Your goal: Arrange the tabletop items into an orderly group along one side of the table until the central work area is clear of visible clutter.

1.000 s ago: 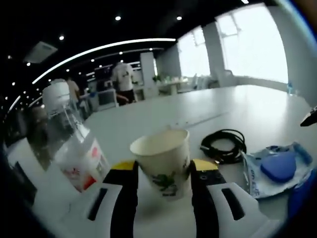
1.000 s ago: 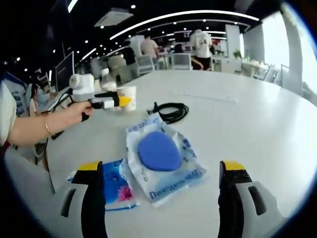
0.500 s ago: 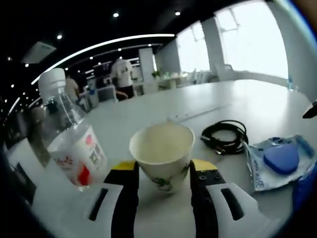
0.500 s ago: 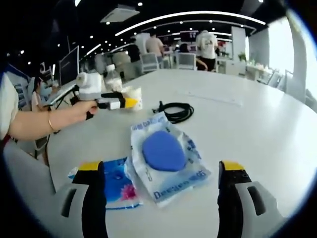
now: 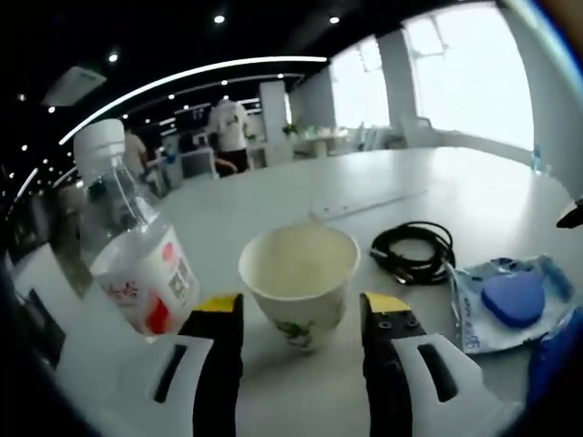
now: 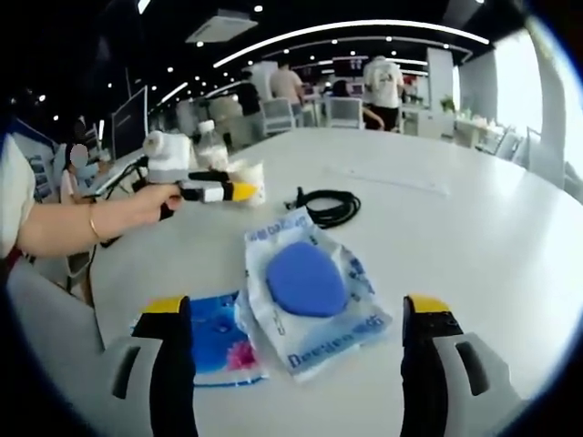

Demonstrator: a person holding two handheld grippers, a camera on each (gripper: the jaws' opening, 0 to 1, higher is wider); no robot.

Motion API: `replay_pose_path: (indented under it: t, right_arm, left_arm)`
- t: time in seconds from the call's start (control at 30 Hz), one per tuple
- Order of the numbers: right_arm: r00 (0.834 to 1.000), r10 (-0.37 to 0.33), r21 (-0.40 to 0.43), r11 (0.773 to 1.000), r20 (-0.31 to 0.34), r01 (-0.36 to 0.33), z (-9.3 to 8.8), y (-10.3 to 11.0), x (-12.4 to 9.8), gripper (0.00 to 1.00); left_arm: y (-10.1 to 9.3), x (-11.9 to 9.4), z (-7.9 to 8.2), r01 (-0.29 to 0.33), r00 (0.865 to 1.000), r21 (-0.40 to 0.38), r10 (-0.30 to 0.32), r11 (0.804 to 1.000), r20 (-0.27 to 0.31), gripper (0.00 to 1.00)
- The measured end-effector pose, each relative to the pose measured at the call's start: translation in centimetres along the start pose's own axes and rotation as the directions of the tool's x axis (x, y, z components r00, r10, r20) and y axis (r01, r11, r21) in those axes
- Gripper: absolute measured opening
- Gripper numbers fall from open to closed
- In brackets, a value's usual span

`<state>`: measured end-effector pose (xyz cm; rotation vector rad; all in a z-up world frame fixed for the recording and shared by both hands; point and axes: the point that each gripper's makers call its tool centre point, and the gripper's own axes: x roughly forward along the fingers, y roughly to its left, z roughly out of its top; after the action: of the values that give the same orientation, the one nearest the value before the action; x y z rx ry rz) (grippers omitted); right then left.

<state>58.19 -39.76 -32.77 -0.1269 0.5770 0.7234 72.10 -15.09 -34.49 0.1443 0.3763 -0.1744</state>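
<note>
Left gripper [image 5: 301, 314]: jaws wide apart, one either side of the white paper cup with a green print [image 5: 299, 280]. A gap shows on both sides of the cup, so it isn't gripped. The cup stands upright on the white table [image 5: 474, 196], near the table's edge on the person's left. The clear plastic water bottle with a white cap and red label [image 5: 132, 250] is just beside it.

Right gripper [image 6: 296, 319]: jaws spread wide, holding nothing. The clear plastic packet holding a blue oval pad [image 6: 310, 282] lies straight ahead between the jaw lines, closest to this gripper, its long axis running away from it. The blue and pink printed packet [image 6: 214, 337] sits against the left jaw, partly tucked under the first. The coiled black cable [image 6: 328, 208] lies farther out, between the packets and the cup.

My read: the packets come next, and they belong to the right gripper. They lie flat, so the pickup needs an edge grab.
</note>
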Motion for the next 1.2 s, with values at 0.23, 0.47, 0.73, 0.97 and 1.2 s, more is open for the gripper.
replay_pose_path:
  t: [0.23,0.47,0.73,0.97,1.2]
  right_arm:
    - [0.999,0.039,-0.009,0.999,0.009,-0.039,0.5,1.2,-0.1,0.96]
    - [0.995,0.094,-0.018,0.995,0.019,-0.094,0.9,2.5,-0.1,0.97]
    - [0.984,0.175,-0.069,0.982,0.003,-0.175,0.8,4.7,0.0,0.97]
    - [0.977,0.214,-0.096,0.972,-0.022,-0.215,0.2,5.8,0.3,0.95]
    - [0.975,0.22,-0.1,0.97,-0.03,-0.222,-0.1,6.0,0.4,0.93]
  left_arm:
    - [-1.3,-1.4,-0.6,0.068,0.997,-0.016,-0.068,0.998,-0.041,0.59]
    - [-2.1,-3.2,-1.0,0.107,0.99,-0.058,-0.112,0.993,-0.088,0.7]
    - [-3.3,-6.2,-0.7,0.153,0.983,-0.092,-0.161,0.984,-0.091,0.91]
    - [-4.6,-8.1,0.5,0.197,0.976,0.008,-0.195,0.98,-0.093,0.99]
    - [-4.9,-10.1,1.3,0.203,0.975,-0.024,-0.205,0.979,-0.087,0.99]
